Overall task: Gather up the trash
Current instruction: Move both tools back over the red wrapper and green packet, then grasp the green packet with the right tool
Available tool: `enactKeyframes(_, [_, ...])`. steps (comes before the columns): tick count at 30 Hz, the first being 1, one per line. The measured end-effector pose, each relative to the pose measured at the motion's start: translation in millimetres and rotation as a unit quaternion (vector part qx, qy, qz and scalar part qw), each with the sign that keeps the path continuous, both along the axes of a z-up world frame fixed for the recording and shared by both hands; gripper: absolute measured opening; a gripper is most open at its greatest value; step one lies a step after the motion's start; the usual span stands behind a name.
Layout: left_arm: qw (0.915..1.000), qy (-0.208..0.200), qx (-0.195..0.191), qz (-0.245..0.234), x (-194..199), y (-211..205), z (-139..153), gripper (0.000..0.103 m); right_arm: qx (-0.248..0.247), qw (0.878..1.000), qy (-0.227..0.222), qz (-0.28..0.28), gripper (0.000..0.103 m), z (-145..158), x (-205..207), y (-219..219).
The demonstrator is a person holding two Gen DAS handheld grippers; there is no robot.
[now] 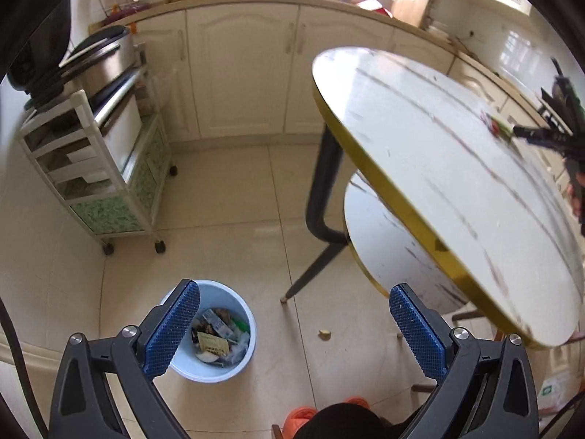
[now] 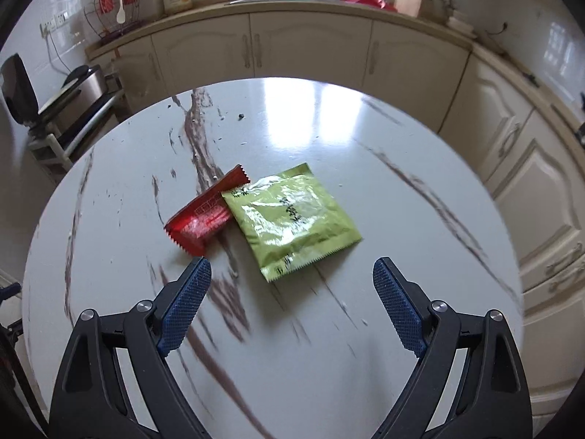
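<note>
A green packet (image 2: 292,221) and a red packet (image 2: 204,212) lie side by side on the round marble table (image 2: 402,190), the green one overlapping the red one's end. My right gripper (image 2: 291,305) is open and empty, just in front of the packets and above the table. My left gripper (image 1: 294,329) is open and empty, held high over the floor beside a light blue bin (image 1: 215,333) that holds several wrappers. In the left wrist view the table (image 1: 420,153) is at the right, with the packets (image 1: 499,128) and the right gripper (image 1: 548,135) far off.
A white rolling cart (image 1: 106,168) with a metal appliance stands at the left wall. Cream cabinets (image 1: 241,69) line the back. A lower round table (image 1: 387,241) sits under the big one, with black legs (image 1: 321,190). A small scrap (image 1: 324,334) lies on the floor tiles.
</note>
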State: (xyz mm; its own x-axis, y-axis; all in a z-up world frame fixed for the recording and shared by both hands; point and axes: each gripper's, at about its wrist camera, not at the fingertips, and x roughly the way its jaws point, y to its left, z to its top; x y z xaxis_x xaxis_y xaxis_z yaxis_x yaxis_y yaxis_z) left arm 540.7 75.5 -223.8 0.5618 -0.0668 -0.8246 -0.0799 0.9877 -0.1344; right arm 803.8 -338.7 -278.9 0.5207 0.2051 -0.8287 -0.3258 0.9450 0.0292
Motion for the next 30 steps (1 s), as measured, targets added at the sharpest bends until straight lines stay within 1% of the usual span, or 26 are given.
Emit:
enactKeyframes(1, [0.9998,-0.018,0.004,0.011,0.8,1.0,9.4,0.101,0.008,1.000,0.004,0.004,0.089,-3.7,5.1,0.5])
enactKeyframes(2, [0.9994,-0.033,0.002,0.010,2.2,0.9,16.7,0.101,0.012,1.000,0.008,0.007,0.088,-8.8,8.2,-0.1])
enactKeyframes(4, [0.9983,-0.056,-0.006,-0.010,12.6,-4.4,35.4,0.102,0.006,1.000,0.003,0.007,0.088,-14.4,15.0,2.0])
enactKeyframes(6, [0.9962,-0.081,0.001,-0.031,28.9,-16.8,55.7,0.102,0.007,1.000,0.009,0.013,0.085,-19.6,22.2,2.4])
enactKeyframes(8, [0.9937,-0.095,0.016,-0.057,46.4,-36.1,72.1,0.102,-0.004,1.000,0.000,0.014,0.078,-20.4,23.4,4.1])
enactKeyframes(10, [0.9887,-0.111,0.028,-0.097,63.0,-61.3,85.3,0.102,-0.014,1.000,-0.008,0.023,0.055,-19.5,22.8,6.0])
enactKeyframes(11, [0.9854,-0.117,0.033,-0.119,74.7,-76.7,88.7,0.102,-0.013,1.000,-0.008,0.026,0.046,-17.5,23.5,6.0])
enactKeyframes(12, [0.9826,-0.120,0.035,-0.137,86.5,-89.4,90.5,0.102,-0.012,1.000,-0.009,0.028,0.030,-16.2,24.0,5.0])
enactKeyframes(13, [0.9793,-0.119,0.034,-0.160,102.6,-105.7,91.1,0.102,-0.014,0.999,-0.010,0.028,0.027,-15.4,24.5,4.5])
enactKeyframes(14, [0.9773,-0.114,0.033,-0.176,115.3,-114.5,91.2,0.102,-0.015,0.999,-0.008,0.031,0.026,-14.5,25.4,4.3])
enactKeyframes(16, [0.9745,-0.099,0.030,-0.199,144.4,-139.1,86.4,0.102,-0.017,0.999,-0.006,0.039,0.020,-13.4,26.5,3.8])
enactKeyframes(18, [0.9728,-0.093,0.025,-0.210,173.0,-150.1,78.8,0.102,-0.028,0.999,-0.007,0.047,0.020,-12.0,26.3,3.6])
enactKeyframes(20, [0.9736,-0.075,0.019,-0.215,200.5,-162.8,71.1,0.102,-0.052,0.997,-0.026,0.048,0.024,-10.2,25.5,3.6])
enactKeyframes(21, [0.9745,-0.068,0.014,-0.213,213.9,-166.6,66.6,0.102,-0.058,0.996,-0.033,0.051,0.034,-9.0,26.5,3.3])
enactKeyframes(22, [0.9749,-0.063,0.011,-0.214,225.8,-170.1,64.3,0.102,-0.063,0.996,-0.040,0.053,0.051,-7.4,27.2,3.9])
enactKeyframes(24, [0.9758,-0.056,0.008,-0.211,244.2,-176.2,58.7,0.102,-0.079,0.993,-0.059,0.071,0.065,-4.2,28.0,8.6])
enactKeyframes(27, [0.9760,-0.049,0.014,-0.212,261.2,-182.8,54.1,0.102,-0.112,0.984,-0.081,0.110,0.064,-2.9,30.2,21.6])
enactKeyframes(30, [0.9759,-0.040,0.018,-0.214,273.4,-187.6,48.5,0.102,-0.131,0.977,-0.084,0.143,0.064,-4.5,39.0,36.5])
